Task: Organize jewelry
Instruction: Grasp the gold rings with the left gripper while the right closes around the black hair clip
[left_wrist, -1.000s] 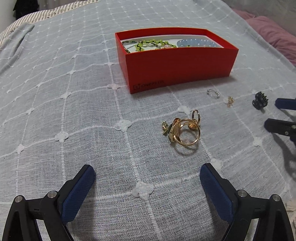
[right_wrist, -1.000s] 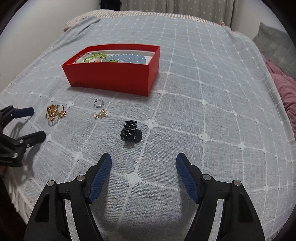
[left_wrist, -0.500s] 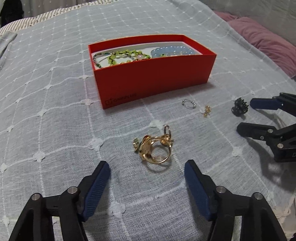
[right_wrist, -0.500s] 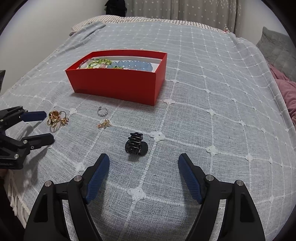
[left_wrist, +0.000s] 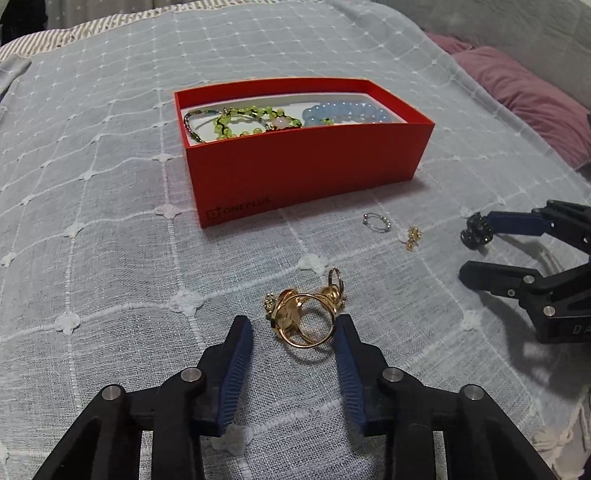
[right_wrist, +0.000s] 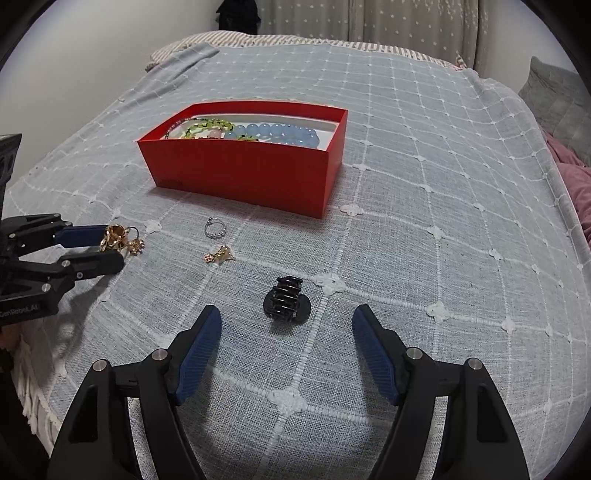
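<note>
On a grey quilted bed (left_wrist: 110, 184), the left gripper (left_wrist: 293, 334) has just been closing around a cluster of gold rings (left_wrist: 304, 317); its right pad touches the band, the left pad stands just clear, so nothing is held yet. A sound grasp likely means pinching the largest band squarely, since the linked pieces could snag or slip. The right gripper (right_wrist: 286, 332) hangs wide open and empty, near a black hair claw (right_wrist: 286, 306). Between the two lie a silver beaded hoop (left_wrist: 376, 222) and a small gold earring (left_wrist: 412, 238). Farther off, the red box (left_wrist: 306, 173) holds green and blue beads, its near wall the obstacle to clear.
</note>
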